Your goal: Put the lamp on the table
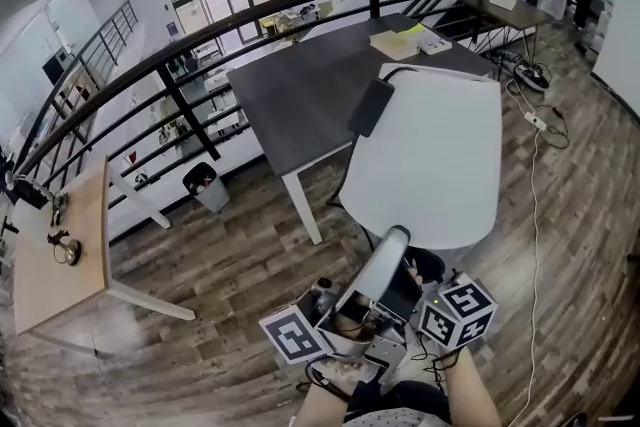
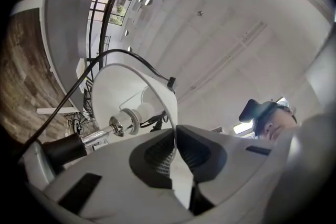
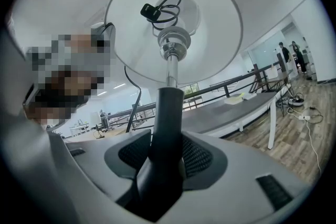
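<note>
The lamp (image 1: 430,155) is held off the floor between the two tools, not on any table. Its white shade (image 2: 121,92) rises just ahead of the left gripper (image 2: 175,131), whose jaws are nearly together, pinching the shade's thin rim between the ribbed pads. The right gripper (image 3: 167,139) is clamped on the lamp's black stem (image 3: 167,113), which runs straight up out of its jaws to a shiny metal rod (image 3: 170,68) and the open underside of the shade. A black cord (image 3: 160,8) is looped inside the shade, above the right gripper's jaws. In the left gripper view, another length of cord trails from the shade's edge down past that tool's left side. In the head view both grippers sit low and close together beneath the shade. Beyond the shade, ahead of them, stands a grey table (image 1: 310,95) on the wooden floor (image 1: 250,255), with a black railing (image 1: 250,15) behind it.
</note>
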Demonstrator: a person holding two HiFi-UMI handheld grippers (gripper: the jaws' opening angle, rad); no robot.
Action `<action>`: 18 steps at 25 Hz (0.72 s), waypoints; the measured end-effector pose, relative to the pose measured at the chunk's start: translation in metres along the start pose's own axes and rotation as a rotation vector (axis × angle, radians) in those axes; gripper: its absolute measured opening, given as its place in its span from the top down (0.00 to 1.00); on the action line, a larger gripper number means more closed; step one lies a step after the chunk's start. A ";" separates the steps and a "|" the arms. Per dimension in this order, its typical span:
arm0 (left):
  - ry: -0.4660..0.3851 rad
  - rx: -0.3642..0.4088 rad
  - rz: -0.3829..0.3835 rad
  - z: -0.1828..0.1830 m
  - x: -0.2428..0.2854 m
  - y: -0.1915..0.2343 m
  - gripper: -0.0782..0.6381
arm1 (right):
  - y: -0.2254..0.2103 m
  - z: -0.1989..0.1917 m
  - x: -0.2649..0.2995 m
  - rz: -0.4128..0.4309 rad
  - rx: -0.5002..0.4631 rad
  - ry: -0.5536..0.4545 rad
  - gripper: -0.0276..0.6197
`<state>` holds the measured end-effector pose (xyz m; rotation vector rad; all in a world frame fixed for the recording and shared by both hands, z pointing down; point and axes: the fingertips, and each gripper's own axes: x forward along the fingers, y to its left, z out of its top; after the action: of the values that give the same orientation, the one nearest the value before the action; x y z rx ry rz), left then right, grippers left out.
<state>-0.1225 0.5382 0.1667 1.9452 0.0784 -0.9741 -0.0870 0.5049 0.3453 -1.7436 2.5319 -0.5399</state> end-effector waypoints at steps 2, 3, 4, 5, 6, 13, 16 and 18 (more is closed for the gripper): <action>0.003 0.008 0.001 0.013 0.002 0.006 0.84 | -0.001 0.004 0.015 0.000 -0.001 -0.004 0.65; 0.003 0.010 0.000 0.018 0.003 0.008 0.84 | -0.002 0.006 0.021 0.000 -0.002 -0.006 0.65; 0.003 0.011 0.000 0.023 0.004 0.010 0.84 | -0.003 0.008 0.026 0.000 -0.004 -0.009 0.65; 0.002 0.013 -0.001 0.026 0.005 0.012 0.84 | -0.004 0.009 0.031 0.001 -0.007 -0.011 0.65; 0.001 0.015 -0.001 0.029 0.005 0.015 0.84 | -0.005 0.010 0.034 0.003 -0.009 -0.012 0.65; -0.002 0.016 0.001 0.055 0.010 0.029 0.84 | -0.009 0.015 0.062 0.007 -0.011 -0.004 0.65; -0.007 0.011 0.009 0.064 0.015 0.042 0.84 | -0.017 0.015 0.074 0.008 -0.006 0.006 0.65; -0.012 0.013 0.018 0.069 0.019 0.054 0.84 | -0.025 0.015 0.083 0.011 -0.003 0.013 0.65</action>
<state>-0.1282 0.4490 0.1745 1.9492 0.0482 -0.9765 -0.0922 0.4173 0.3530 -1.7311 2.5510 -0.5499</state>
